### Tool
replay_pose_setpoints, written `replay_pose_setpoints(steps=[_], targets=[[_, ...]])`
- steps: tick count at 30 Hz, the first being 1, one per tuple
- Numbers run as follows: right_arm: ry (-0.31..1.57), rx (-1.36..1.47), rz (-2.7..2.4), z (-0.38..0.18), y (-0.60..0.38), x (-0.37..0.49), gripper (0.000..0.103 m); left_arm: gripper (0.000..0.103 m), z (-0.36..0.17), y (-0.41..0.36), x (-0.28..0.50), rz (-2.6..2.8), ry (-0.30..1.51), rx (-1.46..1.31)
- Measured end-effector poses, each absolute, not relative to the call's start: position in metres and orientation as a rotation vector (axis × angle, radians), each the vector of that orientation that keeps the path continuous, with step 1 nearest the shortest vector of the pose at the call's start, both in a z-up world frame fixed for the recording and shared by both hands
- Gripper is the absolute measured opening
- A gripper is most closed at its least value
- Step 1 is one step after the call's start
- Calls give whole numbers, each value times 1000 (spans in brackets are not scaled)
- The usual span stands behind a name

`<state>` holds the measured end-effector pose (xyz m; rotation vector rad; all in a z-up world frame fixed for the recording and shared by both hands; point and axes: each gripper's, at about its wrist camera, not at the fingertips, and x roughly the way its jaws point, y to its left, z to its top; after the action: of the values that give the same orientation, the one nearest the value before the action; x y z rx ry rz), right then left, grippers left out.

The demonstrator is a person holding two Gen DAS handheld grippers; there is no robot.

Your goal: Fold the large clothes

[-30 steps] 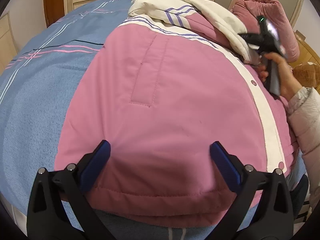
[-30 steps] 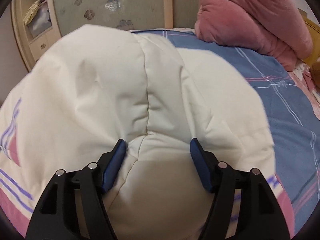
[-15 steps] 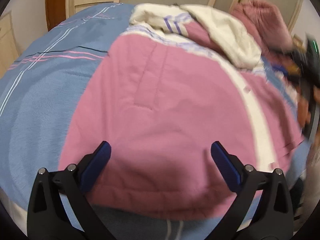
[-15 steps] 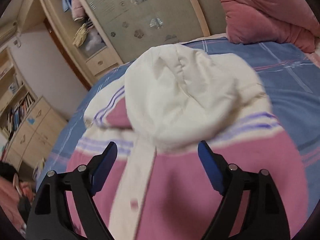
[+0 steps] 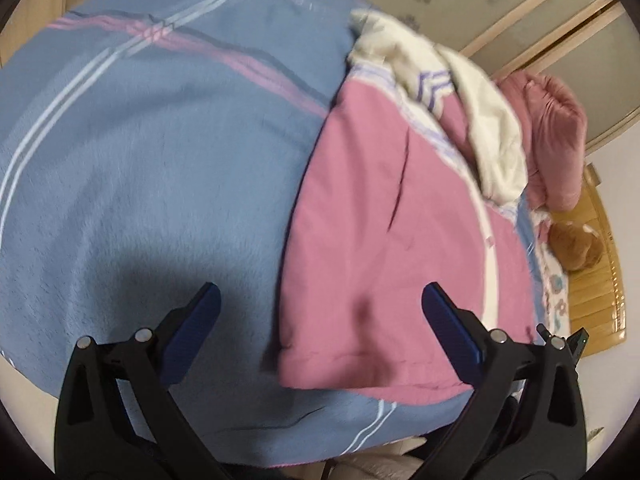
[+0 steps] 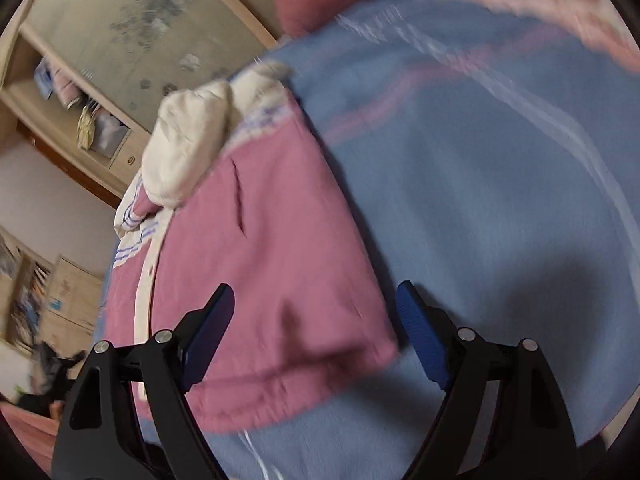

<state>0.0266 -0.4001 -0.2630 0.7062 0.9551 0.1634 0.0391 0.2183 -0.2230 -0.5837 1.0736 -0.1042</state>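
On the blue blanket [image 5: 160, 160], pink jacket [image 5: 380, 240] lengthwise, hood [image 5: 492, 136] far end; both jaws released.

Black gripper [image 5: 320, 320], blue-padded jaws

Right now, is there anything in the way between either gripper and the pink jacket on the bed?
Nothing visible. The pink jacket lies flat on the blue blanket, and both the left gripper and right gripper stand open just above its hem corners, with only bare blanket alongside.
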Motion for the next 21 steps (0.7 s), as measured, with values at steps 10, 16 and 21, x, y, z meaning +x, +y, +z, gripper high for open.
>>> replay_pose_setpoints(steps=[10, 16, 21], targets=[[893, 894, 347, -266, -391, 8, 84, 101, -232, 196, 27, -208, 1102, -620], [842, 1024, 408, -273, -393, 4, 85, 101, -236, 187, 25, -264, 1105, -668], [937, 792, 346, -273, -355, 9, 88, 101, -238, 177, 21, -240, 1109, -625]])
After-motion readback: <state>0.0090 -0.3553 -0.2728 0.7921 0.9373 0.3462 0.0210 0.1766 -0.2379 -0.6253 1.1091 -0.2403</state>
